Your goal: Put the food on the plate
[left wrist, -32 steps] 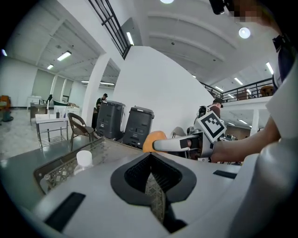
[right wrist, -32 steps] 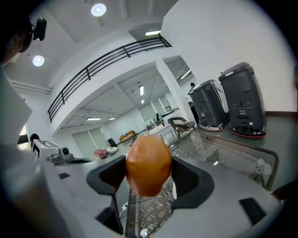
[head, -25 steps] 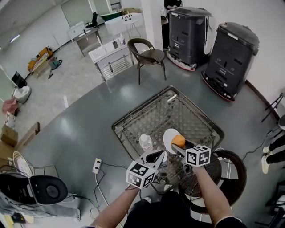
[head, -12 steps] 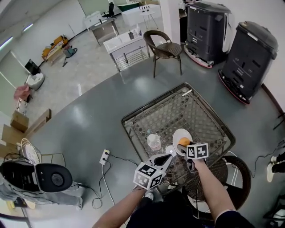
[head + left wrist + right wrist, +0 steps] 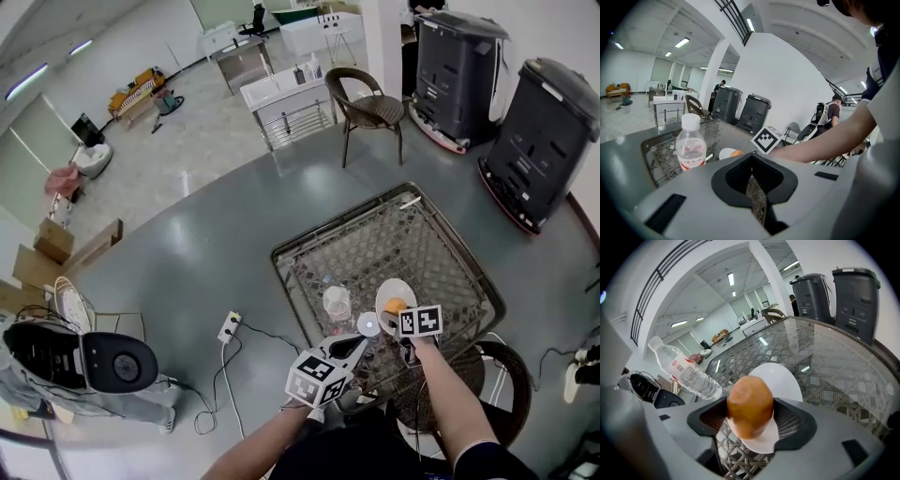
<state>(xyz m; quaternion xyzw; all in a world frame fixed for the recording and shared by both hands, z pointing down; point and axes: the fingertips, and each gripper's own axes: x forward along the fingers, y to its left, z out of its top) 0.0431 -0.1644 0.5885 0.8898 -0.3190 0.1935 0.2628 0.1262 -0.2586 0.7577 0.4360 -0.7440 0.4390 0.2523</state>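
A round orange-brown piece of food (image 5: pixel 750 405) sits between the jaws of my right gripper (image 5: pixel 751 417), which is shut on it. It hangs just over the near part of a white plate (image 5: pixel 783 380) on the glass-topped wicker table (image 5: pixel 424 246). In the head view the food (image 5: pixel 396 306) shows over the plate (image 5: pixel 394 289), just ahead of the right gripper (image 5: pixel 394 316). My left gripper (image 5: pixel 353 346) hovers at the table's near edge, shut and empty. Its own view shows the left gripper (image 5: pixel 751 174), the plate (image 5: pixel 725 153) and the food (image 5: pixel 736 153) ahead.
A clear water bottle (image 5: pixel 336 302) with a red label stands left of the plate, with a small round lid (image 5: pixel 368 325) near it. A wicker chair (image 5: pixel 469 373) is beside me, another chair (image 5: pixel 373 109) beyond the table. Two dark machines (image 5: pixel 461 52) stand at the back. A power strip (image 5: pixel 230 326) lies on the floor.
The head view has swung, so the table now sits further right. The right gripper has kept the food over the plate's near part. The left gripper has stayed shut near the table edge.
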